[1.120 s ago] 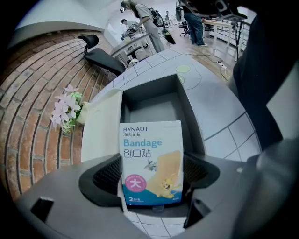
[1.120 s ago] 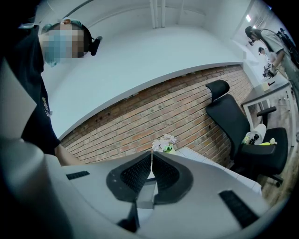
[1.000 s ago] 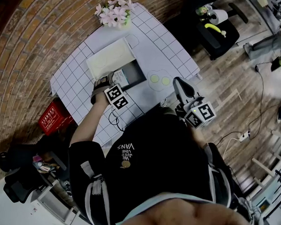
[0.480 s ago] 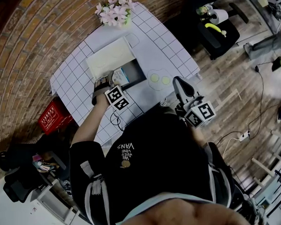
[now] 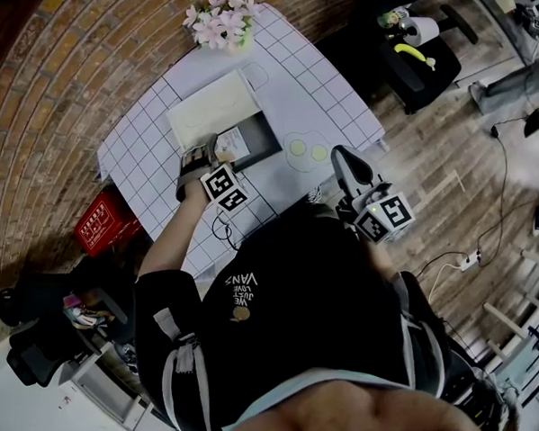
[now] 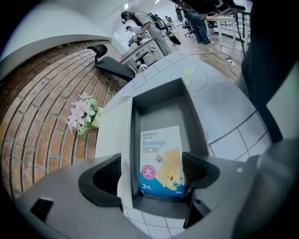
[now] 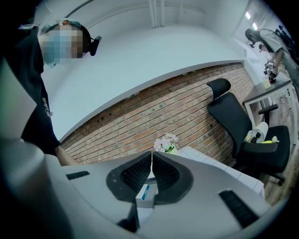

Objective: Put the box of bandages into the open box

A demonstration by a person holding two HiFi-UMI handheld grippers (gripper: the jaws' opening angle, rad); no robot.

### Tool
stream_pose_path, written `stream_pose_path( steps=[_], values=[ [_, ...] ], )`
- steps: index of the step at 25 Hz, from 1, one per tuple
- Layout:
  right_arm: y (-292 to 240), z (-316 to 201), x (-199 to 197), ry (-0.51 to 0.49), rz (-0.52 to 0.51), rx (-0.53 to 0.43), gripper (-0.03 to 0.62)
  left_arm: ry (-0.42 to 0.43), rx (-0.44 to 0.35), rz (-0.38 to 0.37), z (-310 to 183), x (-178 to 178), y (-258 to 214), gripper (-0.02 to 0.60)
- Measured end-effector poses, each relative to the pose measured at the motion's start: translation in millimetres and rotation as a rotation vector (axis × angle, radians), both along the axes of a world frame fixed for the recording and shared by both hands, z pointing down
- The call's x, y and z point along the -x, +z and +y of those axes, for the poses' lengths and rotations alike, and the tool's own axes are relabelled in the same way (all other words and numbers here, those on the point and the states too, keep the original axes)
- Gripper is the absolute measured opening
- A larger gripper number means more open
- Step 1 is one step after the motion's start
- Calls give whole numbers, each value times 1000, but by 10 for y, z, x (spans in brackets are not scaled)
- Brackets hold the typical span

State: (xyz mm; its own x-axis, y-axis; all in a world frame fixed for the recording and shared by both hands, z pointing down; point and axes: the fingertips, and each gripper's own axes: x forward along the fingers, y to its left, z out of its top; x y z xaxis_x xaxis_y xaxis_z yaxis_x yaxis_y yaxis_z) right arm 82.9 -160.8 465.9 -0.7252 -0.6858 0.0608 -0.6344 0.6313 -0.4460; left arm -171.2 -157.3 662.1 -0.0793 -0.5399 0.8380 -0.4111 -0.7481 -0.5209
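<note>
Blue-printed bandage box (image 6: 161, 158) lies in the open box (image 6: 198, 123), between the spread jaws of your left gripper (image 6: 152, 172). Your right gripper (image 7: 152, 161) is pressed together.

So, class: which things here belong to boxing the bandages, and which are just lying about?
Part of the job:
bandage box
open box
left tongs, open over it

Just lying about:
flowers
red basket
black chair
right tongs, shut and idle

White-and-blue box of bandages (image 6: 160, 161) (pink circle on it) — dark grey open box (image 6: 164, 109), white black-gridded table (image 6: 219, 98).
</note>
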Motion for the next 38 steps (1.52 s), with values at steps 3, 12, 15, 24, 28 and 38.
stream_pose_path(
  steps=[3, 12, 15, 24, 28, 38],
  values=[
    [73, 13, -20, -6, 32, 5, 5, -4, -7, -4, -8, 18, -15, 410],
    [34, 26, 7, -7, 17, -27, 5, -28, -51, 0, -9, 73, -90, 408],
    [14, 37, 56, -16, 9, -27, 5, -37, -79, 5, -11, 109, -141, 407],
    [-4, 141, 218, -35, 30, -34, 5, -106, -237, 63, -54, 252, -514, 226],
    [-68, 204, 295, -37, 6, -42, 5, -132, -302, 103, -19, 286, -659, 156],
    [-51, 464, 512, -43, 39, -41, 5, -196, -419, 219, 166, 379, -950, 43]
  ],
)
